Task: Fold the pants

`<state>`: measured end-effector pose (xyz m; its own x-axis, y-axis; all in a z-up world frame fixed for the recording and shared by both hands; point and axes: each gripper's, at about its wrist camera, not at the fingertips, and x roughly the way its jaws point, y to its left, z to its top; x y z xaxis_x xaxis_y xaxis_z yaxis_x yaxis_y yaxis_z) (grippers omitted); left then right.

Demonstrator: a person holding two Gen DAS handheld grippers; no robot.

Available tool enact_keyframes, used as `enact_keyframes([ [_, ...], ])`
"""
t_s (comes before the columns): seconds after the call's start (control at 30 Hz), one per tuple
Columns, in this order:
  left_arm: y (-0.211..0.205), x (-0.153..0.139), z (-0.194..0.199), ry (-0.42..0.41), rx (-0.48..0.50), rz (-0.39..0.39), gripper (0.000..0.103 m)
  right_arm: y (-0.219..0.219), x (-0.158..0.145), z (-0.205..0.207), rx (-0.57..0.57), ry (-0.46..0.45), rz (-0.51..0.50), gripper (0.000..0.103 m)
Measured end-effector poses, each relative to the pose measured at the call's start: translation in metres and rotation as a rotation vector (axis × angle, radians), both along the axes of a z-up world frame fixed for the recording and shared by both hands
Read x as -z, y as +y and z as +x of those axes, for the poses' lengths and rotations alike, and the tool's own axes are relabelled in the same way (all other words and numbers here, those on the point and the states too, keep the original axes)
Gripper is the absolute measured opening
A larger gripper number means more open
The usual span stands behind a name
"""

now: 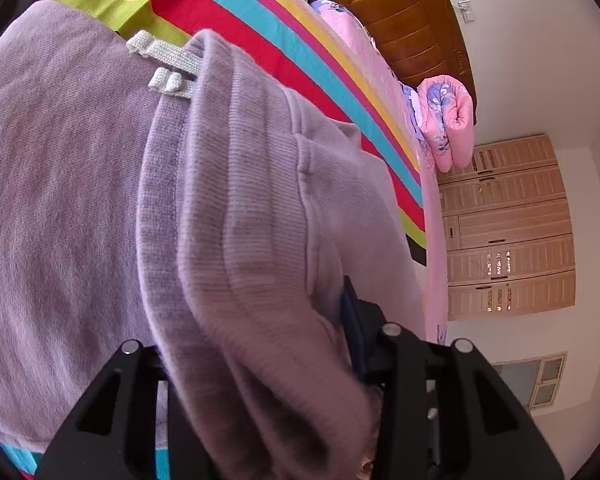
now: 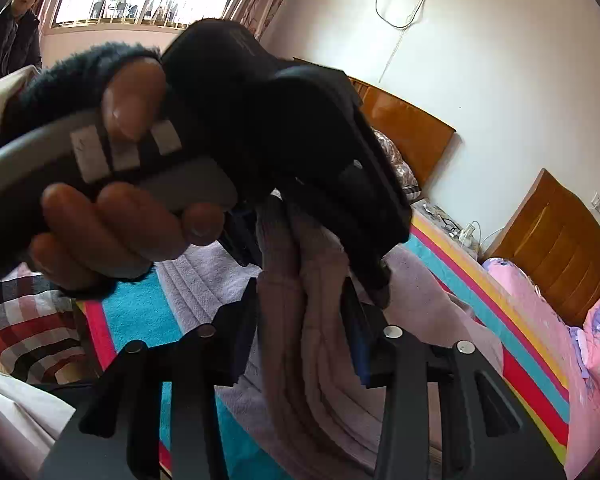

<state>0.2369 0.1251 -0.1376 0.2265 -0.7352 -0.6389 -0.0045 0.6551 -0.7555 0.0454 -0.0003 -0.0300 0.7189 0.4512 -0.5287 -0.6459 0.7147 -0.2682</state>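
Observation:
Lilac ribbed pants with a white drawstring lie on a striped bedspread. My left gripper is shut on a bunched fold of the pants near the waistband; the cloth drapes over its jaws. In the right wrist view my right gripper is shut on a hanging bunch of the same pants. Just beyond it the left gripper, held by a hand in a black sleeve, grips the same bunch higher up.
Bright striped bedspread covers the bed. A pink floral quilt and wooden headboards lie beyond. A checked cloth lies at the left. A person stands by the window. A wardrobe stands at the wall.

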Motion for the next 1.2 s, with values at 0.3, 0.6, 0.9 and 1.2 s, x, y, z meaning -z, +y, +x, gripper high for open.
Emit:
enact_keyframes([
  [0.3, 0.013, 0.019, -0.004, -0.028, -0.022, -0.056, 0.032, -0.125, 0.014, 0.058, 0.271, 0.329, 0.209, 0.068],
  [0.6, -0.004, 0.003, -0.006, -0.101, -0.017, 0.017, 0.028, -0.136, 0.010, 0.045, 0.251, 0.350, 0.260, 0.077],
  [0.9, -0.013, -0.033, -0.008, -0.157, -0.042, 0.016, 0.024, -0.169, 0.055, -0.032, 0.410, 0.262, 0.186, 0.090],
  [1.2, -0.022, -0.118, -0.016, -0.320, -0.025, 0.030, 0.020, -0.120, 0.078, 0.013, 0.470, 0.151, 0.058, 0.088],
])
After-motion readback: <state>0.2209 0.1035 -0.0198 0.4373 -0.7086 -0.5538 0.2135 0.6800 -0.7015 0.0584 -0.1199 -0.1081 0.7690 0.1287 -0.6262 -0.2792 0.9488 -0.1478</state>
